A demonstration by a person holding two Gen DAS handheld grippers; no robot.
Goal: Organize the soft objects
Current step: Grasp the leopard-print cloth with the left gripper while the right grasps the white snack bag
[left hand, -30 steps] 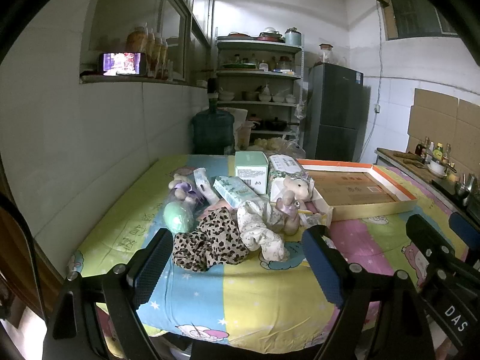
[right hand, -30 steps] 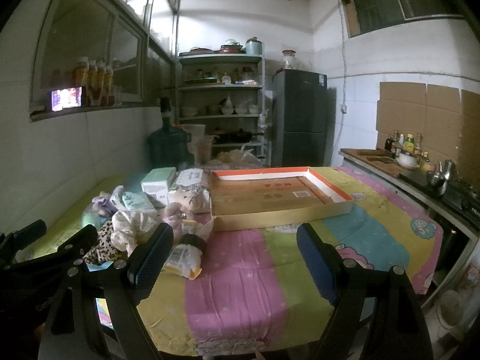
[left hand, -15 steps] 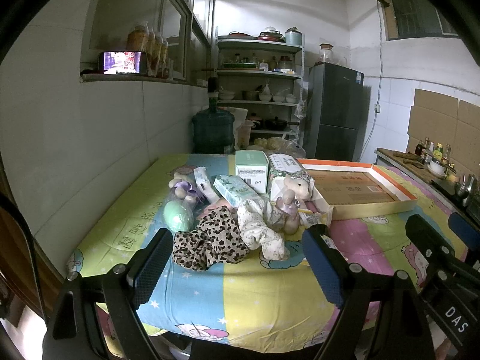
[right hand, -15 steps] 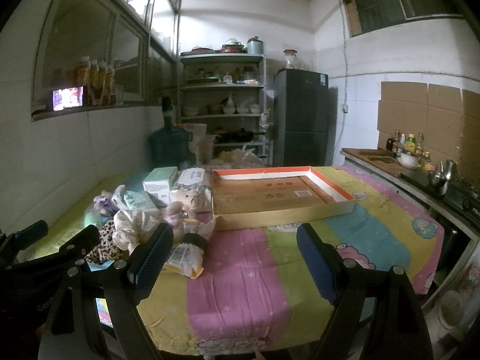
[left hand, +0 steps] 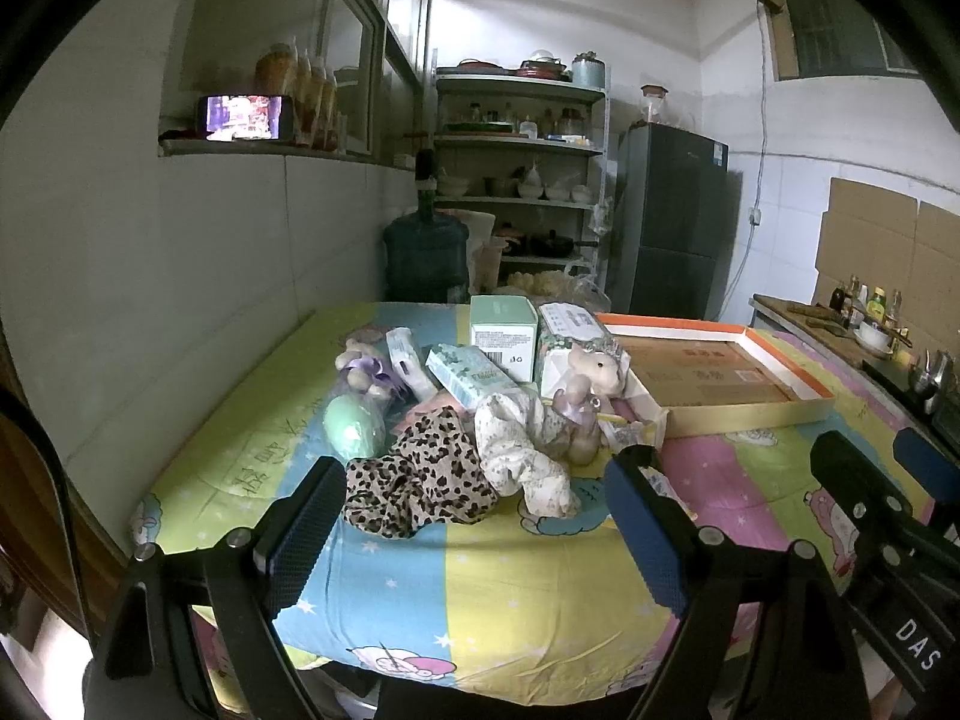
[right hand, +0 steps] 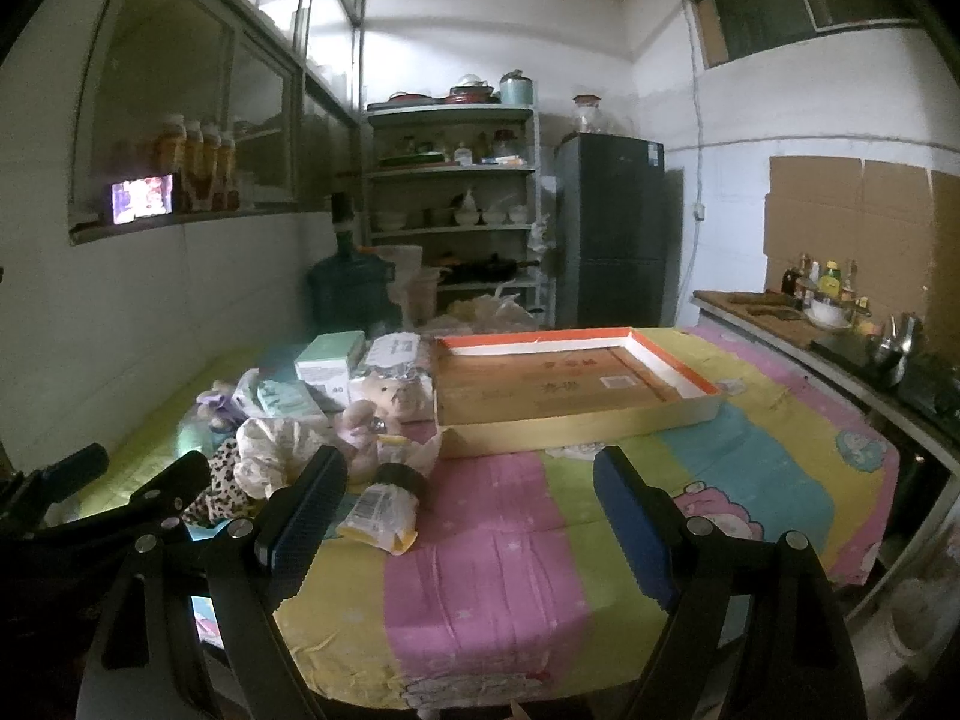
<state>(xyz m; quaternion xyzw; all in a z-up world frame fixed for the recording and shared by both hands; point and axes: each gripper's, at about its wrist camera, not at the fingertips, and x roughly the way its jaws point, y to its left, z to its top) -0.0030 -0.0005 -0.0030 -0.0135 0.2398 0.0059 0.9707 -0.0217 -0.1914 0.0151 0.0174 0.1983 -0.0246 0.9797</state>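
Observation:
A pile of soft things lies on the table's left half: a leopard-print cloth, a cream floral cloth, a pink plush toy, a purple plush toy and a green egg-shaped toy. The plush toy and the cream cloth show in the right wrist view too. A shallow orange-rimmed cardboard tray lies empty behind. My left gripper is open, hovering before the leopard cloth. My right gripper is open above the pink stripe, near a yellow packet.
Green boxes and tissue packs stand behind the pile. The table has a striped cartoon cover. A water jug, shelves and a fridge stand beyond it. A counter with bottles runs along the right.

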